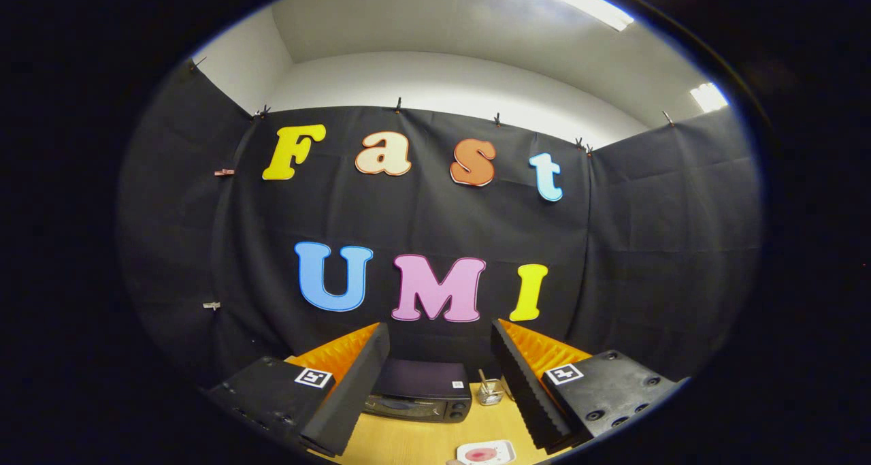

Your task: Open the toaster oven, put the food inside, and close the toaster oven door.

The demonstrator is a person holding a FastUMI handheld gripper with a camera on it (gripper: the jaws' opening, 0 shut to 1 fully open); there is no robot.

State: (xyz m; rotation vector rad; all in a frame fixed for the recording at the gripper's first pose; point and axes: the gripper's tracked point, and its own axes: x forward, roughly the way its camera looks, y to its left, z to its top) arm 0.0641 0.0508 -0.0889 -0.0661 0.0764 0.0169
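A black toaster oven (pixel 422 393) stands on the wooden table (pixel 415 441), well beyond my fingers and seen between them; its door looks closed. Nearer to me, a small white plate with pink food (pixel 486 453) lies on the table, ahead of the right finger. My gripper (pixel 441 346) is held high above the table with its fingers spread wide and nothing between them.
A small metal holder with a stick in it (pixel 488 391) stands just right of the oven. The booth's black cloth wall (pixel 435 227) rises close behind the oven and wraps round both sides.
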